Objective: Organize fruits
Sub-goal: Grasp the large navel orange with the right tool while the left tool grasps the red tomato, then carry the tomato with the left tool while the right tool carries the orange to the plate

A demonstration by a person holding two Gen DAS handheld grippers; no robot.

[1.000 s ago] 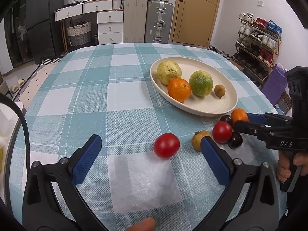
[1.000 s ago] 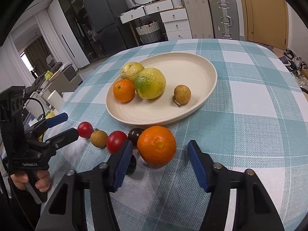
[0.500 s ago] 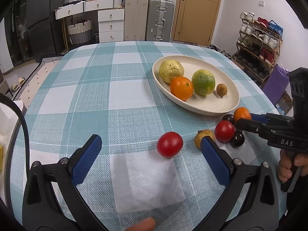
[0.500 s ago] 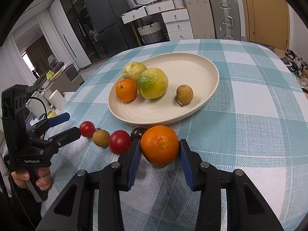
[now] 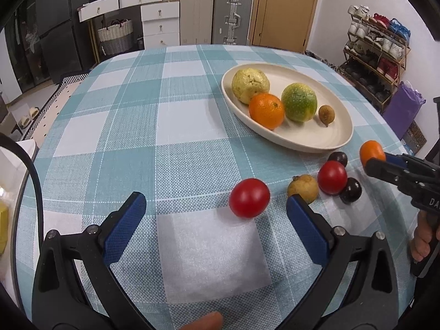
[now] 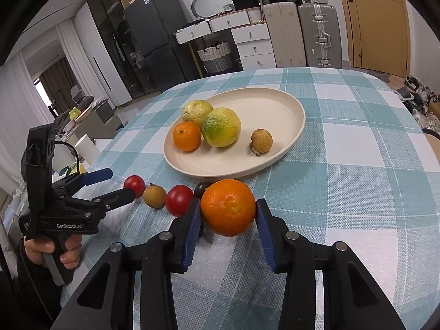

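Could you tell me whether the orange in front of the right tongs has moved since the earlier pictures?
Yes. The orange now sits clamped in the right tongs, which have just been closing, slightly raised, overlapping the plate rim.
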